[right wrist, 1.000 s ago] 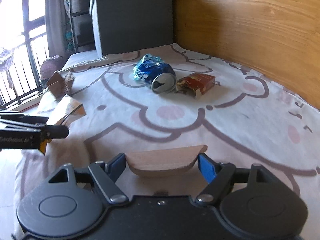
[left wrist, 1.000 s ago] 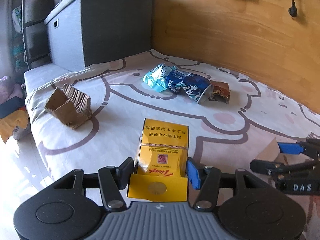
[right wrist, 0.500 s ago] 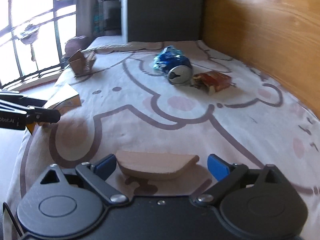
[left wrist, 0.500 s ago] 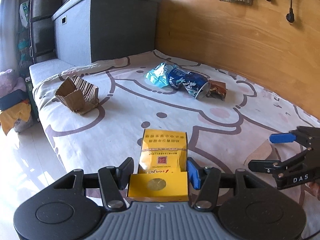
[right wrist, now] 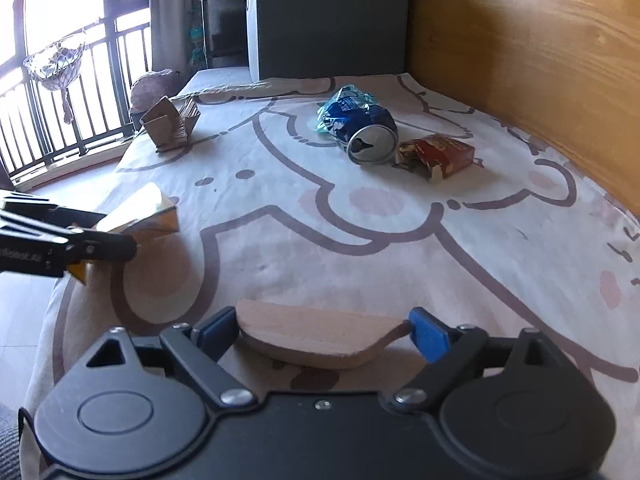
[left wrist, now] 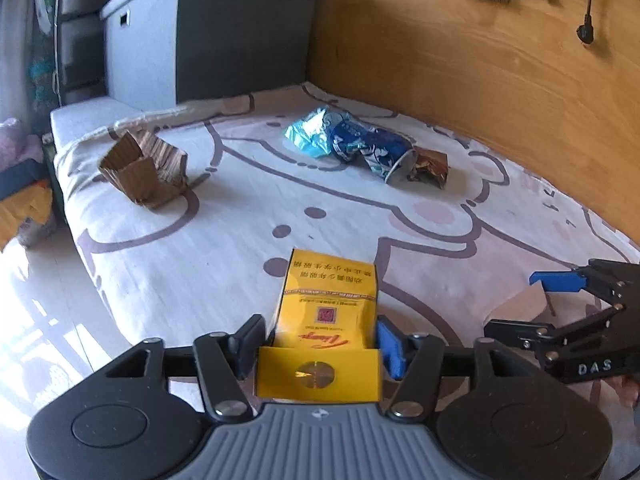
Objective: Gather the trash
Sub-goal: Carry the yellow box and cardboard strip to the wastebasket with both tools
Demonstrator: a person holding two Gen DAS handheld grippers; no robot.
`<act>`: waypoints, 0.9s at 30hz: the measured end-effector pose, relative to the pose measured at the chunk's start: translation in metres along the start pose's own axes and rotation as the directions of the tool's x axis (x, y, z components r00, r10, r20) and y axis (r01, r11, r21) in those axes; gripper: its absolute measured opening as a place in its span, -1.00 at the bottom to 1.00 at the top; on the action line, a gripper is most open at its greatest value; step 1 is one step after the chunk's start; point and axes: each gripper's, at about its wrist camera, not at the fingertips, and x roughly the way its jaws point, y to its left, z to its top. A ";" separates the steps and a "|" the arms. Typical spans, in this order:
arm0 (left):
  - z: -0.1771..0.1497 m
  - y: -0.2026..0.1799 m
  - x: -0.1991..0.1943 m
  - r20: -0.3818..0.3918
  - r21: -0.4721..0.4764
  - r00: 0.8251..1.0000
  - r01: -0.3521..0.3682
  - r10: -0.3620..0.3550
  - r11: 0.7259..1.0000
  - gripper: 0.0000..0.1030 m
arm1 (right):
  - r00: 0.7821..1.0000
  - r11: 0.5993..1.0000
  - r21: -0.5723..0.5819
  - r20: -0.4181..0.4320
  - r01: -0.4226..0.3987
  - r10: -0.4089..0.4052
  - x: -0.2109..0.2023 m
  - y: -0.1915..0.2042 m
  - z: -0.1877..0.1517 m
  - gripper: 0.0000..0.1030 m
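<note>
A yellow cigarette box [left wrist: 326,304] lies lengthwise between the fingers of my left gripper [left wrist: 320,336], low over the bed's near corner. The jaws are opening, and a thin gap shows beside the left finger. In the right wrist view the same box [right wrist: 148,216] pokes out of the left gripper [right wrist: 116,232]. My right gripper [right wrist: 320,328] straddles a flat tan card piece [right wrist: 320,340] on the sheet. Its jaws are closing, with their pads just at the card's ends. Farther back lie a crushed blue can [right wrist: 368,136], a teal wrapper [left wrist: 308,136] and a red packet [right wrist: 440,156].
A torn brown cardboard box [left wrist: 144,168] sits near the bed's left edge, with the floor below. The cartoon-print sheet [left wrist: 360,216] covers the bed. A wooden wall [left wrist: 480,60] runs along the right side. A grey storage box [left wrist: 224,40] stands at the far end.
The right jaws let go of the tan card, spread wide, then came partly back in. The yellow box stays between the left fingers. Both views swung slightly.
</note>
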 end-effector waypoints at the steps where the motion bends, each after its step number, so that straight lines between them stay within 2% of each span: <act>1: 0.001 0.002 0.003 -0.012 -0.014 1.000 0.007 -0.007 1.000 0.30 | 1.000 1.000 0.004 0.000 0.003 -0.003 -0.001 0.001 -0.001 0.78; 11: 0.000 0.004 0.002 0.009 -0.045 1.000 0.008 -0.008 0.999 0.13 | 0.999 0.999 0.035 -0.002 0.033 -0.033 -0.006 0.000 -0.002 0.78; 22: 0.001 -0.001 -0.048 0.093 -0.077 0.995 -0.013 0.021 0.997 0.13 | 0.996 0.996 0.052 0.054 0.072 -0.075 -0.035 0.009 0.012 0.78; 27: -0.001 -0.002 -0.073 0.114 -0.081 0.992 -0.051 0.060 0.995 0.14 | 0.992 0.995 0.063 0.095 0.074 -0.080 -0.055 0.020 0.021 0.78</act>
